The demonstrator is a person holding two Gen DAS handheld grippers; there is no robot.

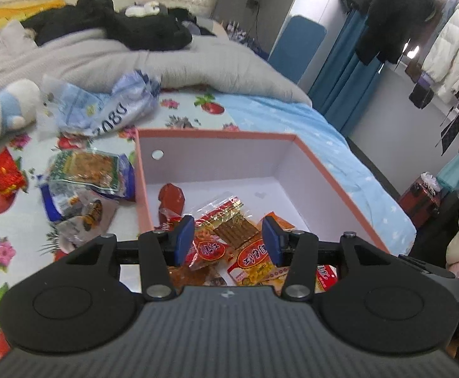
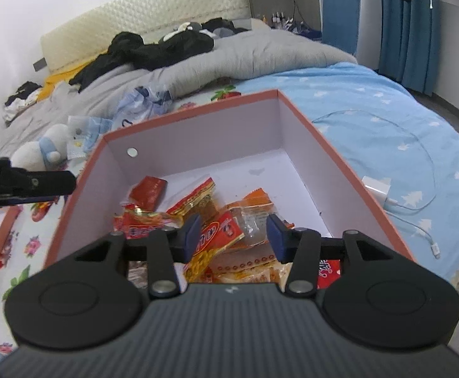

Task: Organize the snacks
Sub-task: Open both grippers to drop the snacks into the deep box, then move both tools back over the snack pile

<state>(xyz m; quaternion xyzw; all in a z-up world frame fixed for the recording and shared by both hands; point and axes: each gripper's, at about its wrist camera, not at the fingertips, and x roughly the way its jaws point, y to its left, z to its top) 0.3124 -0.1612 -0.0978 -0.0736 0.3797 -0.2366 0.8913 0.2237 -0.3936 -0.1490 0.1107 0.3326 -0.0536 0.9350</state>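
Observation:
A pink box (image 1: 216, 134) with a white inside sits on the bed and holds several red and orange snack packets (image 1: 229, 239). My left gripper (image 1: 228, 241) is open and empty, hovering over the packets at the box's near end. In the right wrist view the same box (image 2: 308, 123) holds the packets (image 2: 223, 220); my right gripper (image 2: 233, 236) is open and empty above them. Loose snack bags (image 1: 84, 173) and a small red packet (image 1: 5, 170) lie on the floral sheet left of the box. The left gripper's arm (image 2: 24, 184) shows at the left edge.
A plush toy (image 1: 2, 110) and a crumpled blue plastic bag (image 1: 103, 107) lie beyond the loose snacks. A grey duvet (image 1: 134, 60) with black clothes covers the bed's far side. A white charger and cable (image 2: 383, 192) lie right of the box. Clothes hang at the right.

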